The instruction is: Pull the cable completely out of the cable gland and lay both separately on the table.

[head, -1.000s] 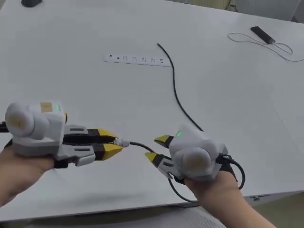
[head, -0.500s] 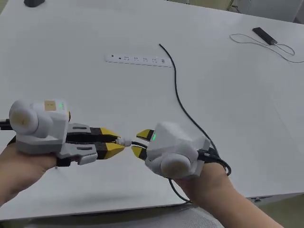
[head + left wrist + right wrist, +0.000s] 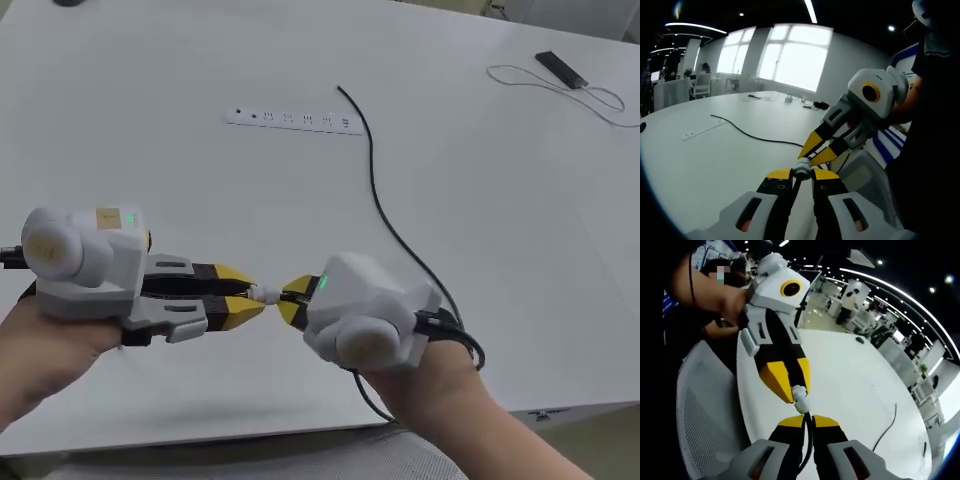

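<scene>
"White table [image 3: 200,180] underneath, bare across most of its width. Biggest thing on it?"

"Black cable [image 3: 385,215], starting beside a power strip [image 3: 295,120] far back, snaking toward the front edge, then looping under the hand and up into the right gripper [image 3: 292,300]."

"Gripped there?"

"Yes, jaws closed on the cable, with the cable running up between them in the right gripper view."

"And the left gripper [image 3: 250,298]?"

"Closed on the white cable gland [image 3: 262,295], pinched right at the yellow tips. Held in the air above the table's near edge, not resting on it."

"Threaded or free?"

"Threaded, judging by the cable entering the gland's end just ahead of the right fingertips [image 3: 791,421]. Nothing laid down yet."

"Geometry for the pull?"

"Tip to tip, nearly touching, gland between. Long axis of gland and cable running left to right, in line with both grippers. So, most likely: keep the left firm, draw the right straight away to the right along that line, no sideways bend at the gland's mouth. Length of cable inside the gland: hidden by the left jaws."
</scene>
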A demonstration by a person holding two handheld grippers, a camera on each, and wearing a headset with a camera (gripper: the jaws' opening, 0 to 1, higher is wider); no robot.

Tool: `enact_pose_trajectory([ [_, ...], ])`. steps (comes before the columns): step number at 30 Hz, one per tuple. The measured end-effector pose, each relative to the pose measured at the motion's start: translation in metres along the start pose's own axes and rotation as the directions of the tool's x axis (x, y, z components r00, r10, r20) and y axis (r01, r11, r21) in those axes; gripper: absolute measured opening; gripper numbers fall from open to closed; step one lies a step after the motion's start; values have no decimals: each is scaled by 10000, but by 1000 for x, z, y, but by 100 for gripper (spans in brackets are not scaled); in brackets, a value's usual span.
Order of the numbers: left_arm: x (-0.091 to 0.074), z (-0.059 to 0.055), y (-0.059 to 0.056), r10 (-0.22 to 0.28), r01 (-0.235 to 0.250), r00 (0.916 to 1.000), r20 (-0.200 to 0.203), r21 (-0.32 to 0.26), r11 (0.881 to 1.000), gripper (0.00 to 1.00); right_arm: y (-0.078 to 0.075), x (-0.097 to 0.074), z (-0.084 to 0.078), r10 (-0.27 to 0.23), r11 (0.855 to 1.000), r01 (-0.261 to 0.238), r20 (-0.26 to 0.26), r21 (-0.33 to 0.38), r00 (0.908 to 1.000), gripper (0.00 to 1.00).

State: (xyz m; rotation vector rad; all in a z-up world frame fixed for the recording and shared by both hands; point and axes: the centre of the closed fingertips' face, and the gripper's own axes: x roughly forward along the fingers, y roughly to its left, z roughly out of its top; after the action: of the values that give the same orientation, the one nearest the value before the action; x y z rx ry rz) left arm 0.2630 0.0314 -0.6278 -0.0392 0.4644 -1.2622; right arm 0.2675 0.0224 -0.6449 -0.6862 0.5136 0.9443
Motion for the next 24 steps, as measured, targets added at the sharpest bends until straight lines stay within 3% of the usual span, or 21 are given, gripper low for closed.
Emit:
enact_pose_trajectory([
  [10, 1, 1, -1, -15, 15, 10000, -14, 279, 9996, 15, -2, 0, -3, -73, 9935, 57, 143, 1134, 9999, 0],
  [16, 1, 0, -1, 16, -15, 10000, -20, 397, 9992, 15, -2, 0, -5, -128, 9898, 112, 104, 1422, 9999, 0],
  [24, 1, 1, 1, 97, -98, 9999, 31, 419, 9991, 15, -9, 1, -15, -235, 9764, 229, 5, 2147, 9997, 0],
])
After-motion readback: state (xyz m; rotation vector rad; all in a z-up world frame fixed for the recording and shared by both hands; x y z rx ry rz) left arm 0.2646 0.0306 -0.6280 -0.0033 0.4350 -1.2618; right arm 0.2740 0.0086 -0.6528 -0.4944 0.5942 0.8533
